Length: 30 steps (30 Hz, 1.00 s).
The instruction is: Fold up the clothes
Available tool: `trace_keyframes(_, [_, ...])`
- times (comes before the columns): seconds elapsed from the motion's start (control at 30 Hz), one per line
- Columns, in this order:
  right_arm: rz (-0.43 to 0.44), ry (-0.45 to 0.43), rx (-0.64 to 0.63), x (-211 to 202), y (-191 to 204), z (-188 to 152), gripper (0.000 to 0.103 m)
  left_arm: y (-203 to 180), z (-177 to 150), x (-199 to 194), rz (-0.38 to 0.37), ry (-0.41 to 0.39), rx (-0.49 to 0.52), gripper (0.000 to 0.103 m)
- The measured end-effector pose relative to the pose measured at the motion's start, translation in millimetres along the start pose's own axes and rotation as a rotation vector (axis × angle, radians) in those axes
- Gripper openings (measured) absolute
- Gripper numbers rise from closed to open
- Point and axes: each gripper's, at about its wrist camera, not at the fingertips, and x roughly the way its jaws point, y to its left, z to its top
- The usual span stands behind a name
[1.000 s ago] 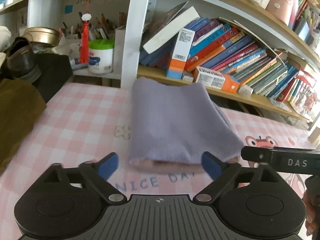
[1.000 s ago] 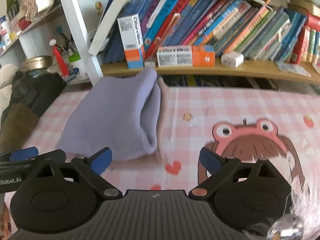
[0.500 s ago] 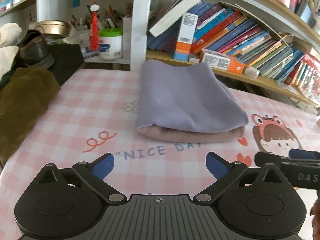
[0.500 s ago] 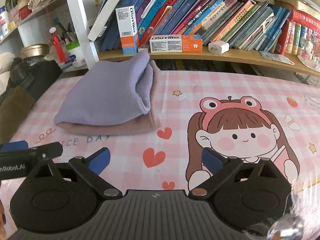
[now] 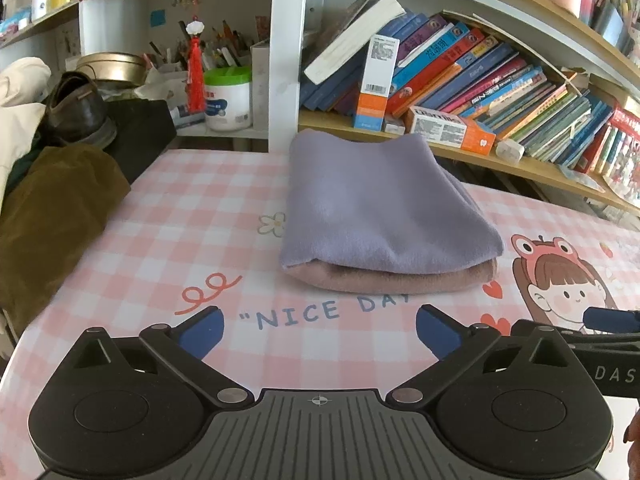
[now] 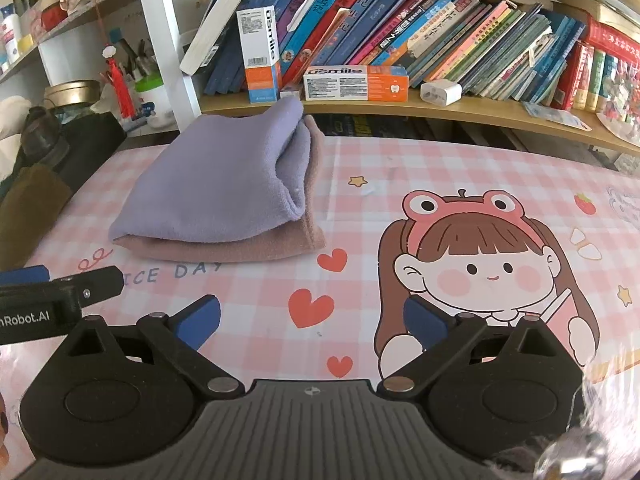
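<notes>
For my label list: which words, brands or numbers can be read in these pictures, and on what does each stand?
"NICE DAY": tablecloth.
"usmile": upright box, read sideways.
"usmile": flat box.
"DAS": right gripper, its side seen in the left view.
"nRobot.AI": left gripper, its side seen in the right view, first letters cut off.
Book spines, white jar: too small to read.

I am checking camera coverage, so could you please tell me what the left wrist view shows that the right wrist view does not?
Only the left wrist view shows the whole "NICE DAY" lettering, the red squiggle and the flower print.

Only the right wrist view shows the cartoon girl's full figure, the strawberry print and the white charger head-on.

Both show the folded lilac and pink garment on the checked tablecloth, the books, and both open, empty tools: left, right.
</notes>
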Motion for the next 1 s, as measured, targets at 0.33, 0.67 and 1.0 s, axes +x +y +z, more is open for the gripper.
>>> trace_keyframes(0.33, [0.003, 0.01, -0.015, 2.4, 2.1, 1.4, 0.099, -0.6, 1.6, 1.0, 0.008, 0.003, -0.001, 0.103])
trace_keyframes(0.67, [0.005, 0.013, -0.013, 0.8, 0.4, 1.3, 0.099, -2.2, 3.1, -1.8, 0.004, -0.004, 0.0, 0.103])
trace_keyframes(1.0, [0.008, 0.008, -0.007, -2.1, -0.9, 1.2, 0.099, -3.6, 4.5, -7.2, 0.012, -0.021, 0.003, 0.103])
